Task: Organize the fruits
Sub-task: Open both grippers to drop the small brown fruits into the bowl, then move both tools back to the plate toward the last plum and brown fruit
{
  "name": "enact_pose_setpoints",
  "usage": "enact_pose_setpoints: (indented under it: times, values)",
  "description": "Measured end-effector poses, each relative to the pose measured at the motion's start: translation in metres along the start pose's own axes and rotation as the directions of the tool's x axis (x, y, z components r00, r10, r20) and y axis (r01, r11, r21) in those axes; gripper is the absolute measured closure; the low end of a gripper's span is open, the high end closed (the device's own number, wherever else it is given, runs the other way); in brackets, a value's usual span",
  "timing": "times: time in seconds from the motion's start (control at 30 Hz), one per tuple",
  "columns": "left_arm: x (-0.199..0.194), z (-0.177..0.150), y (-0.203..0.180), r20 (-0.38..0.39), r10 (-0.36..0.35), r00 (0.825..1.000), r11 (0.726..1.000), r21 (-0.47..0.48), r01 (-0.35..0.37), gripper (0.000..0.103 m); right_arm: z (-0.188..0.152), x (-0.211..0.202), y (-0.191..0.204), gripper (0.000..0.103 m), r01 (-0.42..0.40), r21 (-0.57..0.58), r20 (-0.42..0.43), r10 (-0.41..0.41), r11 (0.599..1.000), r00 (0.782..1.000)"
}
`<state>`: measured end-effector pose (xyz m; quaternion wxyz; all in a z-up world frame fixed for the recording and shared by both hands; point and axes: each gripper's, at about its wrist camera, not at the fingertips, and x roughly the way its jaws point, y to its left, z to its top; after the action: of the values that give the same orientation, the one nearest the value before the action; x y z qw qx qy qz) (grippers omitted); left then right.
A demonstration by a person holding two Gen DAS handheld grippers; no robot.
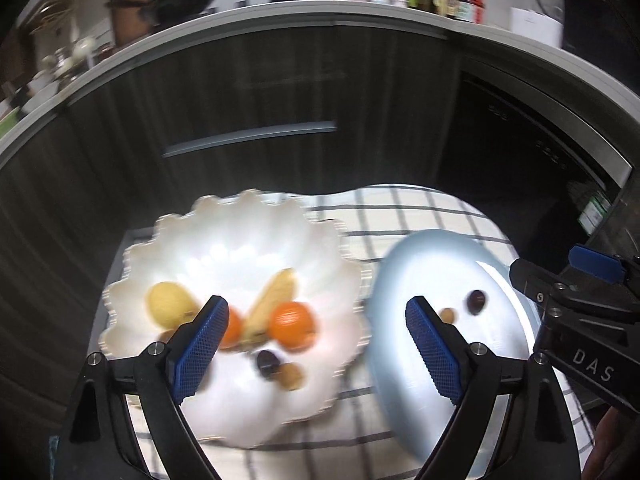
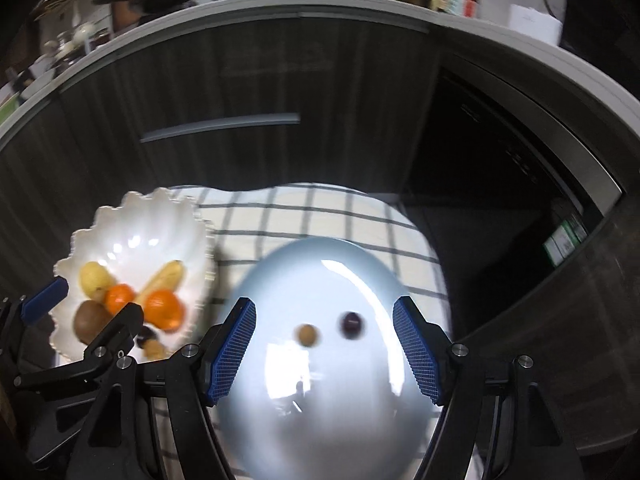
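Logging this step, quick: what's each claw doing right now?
Left claw: open, holding nothing, above the white bowl.
Right claw: open, holding nothing, above the blue plate.

White scalloped bowl [image 2: 132,224] on the checked cloth [image 2: 320,216] holds a yellow lemon [image 2: 94,278], a banana [image 2: 166,276], two oranges [image 2: 162,308], a brown kiwi [image 2: 88,320], a dark grape [image 1: 266,362] and a small tan fruit [image 1: 292,376]. Pale blue plate [image 2: 320,400], just beside it, carries one dark grape [image 2: 351,323] and one tan fruit [image 2: 307,334], apart.
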<state>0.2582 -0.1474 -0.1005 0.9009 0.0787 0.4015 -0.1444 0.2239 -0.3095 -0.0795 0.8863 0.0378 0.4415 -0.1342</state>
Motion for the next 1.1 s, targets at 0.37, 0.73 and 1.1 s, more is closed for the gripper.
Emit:
enact_pose_setpoints:
  times: [0.37,0.73,1.1]
  values:
    - [0.028,0.001,-0.061,-0.020,-0.053,0.998,0.994,0.090,0.055,0.015,-0.014,0.028,-0.061,0.031,0.030,0.044,-0.045,-0.028,0.999,0.999]
    - [0.065,-0.012,-0.097,-0.099,-0.098,0.990,0.982,0.153,0.113,0.021,-0.021,0.062,-0.078,0.031,-0.037,0.050,-0.085,0.041,0.998,0.996]
    - [0.097,-0.023,-0.107,-0.162,-0.105,0.981,0.976,0.173,0.133,0.029,-0.024,0.101,-0.072,0.031,-0.108,0.056,-0.150,0.115,0.993,0.982]
